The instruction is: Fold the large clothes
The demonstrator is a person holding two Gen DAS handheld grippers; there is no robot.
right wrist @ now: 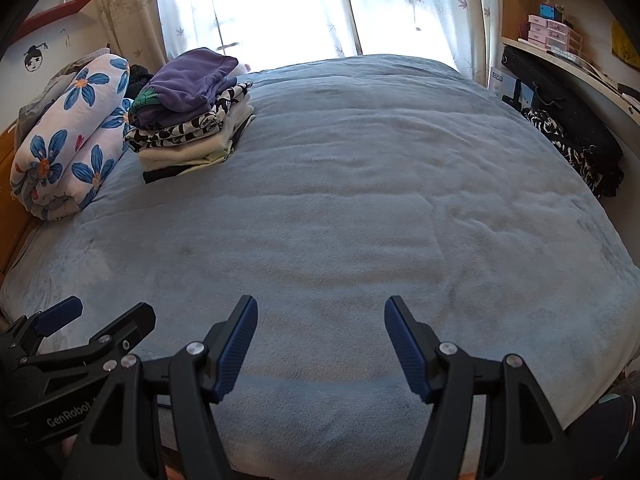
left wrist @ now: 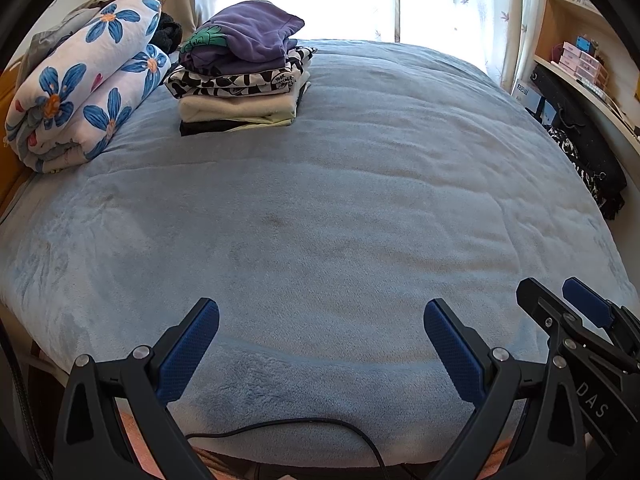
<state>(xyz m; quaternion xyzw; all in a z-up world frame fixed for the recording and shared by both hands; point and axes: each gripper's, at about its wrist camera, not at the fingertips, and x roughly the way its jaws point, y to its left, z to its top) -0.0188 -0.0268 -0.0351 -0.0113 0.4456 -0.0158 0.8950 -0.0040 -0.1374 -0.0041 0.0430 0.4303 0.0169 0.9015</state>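
A stack of folded clothes (left wrist: 240,76) (right wrist: 192,120) sits at the far left of the bed, with a purple garment on top, a black-and-white patterned one below it, then cream and black ones. My left gripper (left wrist: 321,308) hangs open over the near edge of the blue blanket (left wrist: 340,208), nothing between its blue pads. My right gripper (right wrist: 321,306) is also open and empty over the same near edge of the blanket (right wrist: 360,220). Each gripper shows in the other's view: the right gripper (left wrist: 556,292) at lower right, the left gripper (right wrist: 108,308) at lower left.
A rolled quilt (left wrist: 84,84) with blue flowers lies at the bed's far left by the headboard. Dark clothing (left wrist: 580,160) hangs off the right side below a desk and shelves (left wrist: 580,52). Curtains (right wrist: 280,8) cover a bright window behind the bed. A black cable (left wrist: 300,424) crosses below my left gripper.
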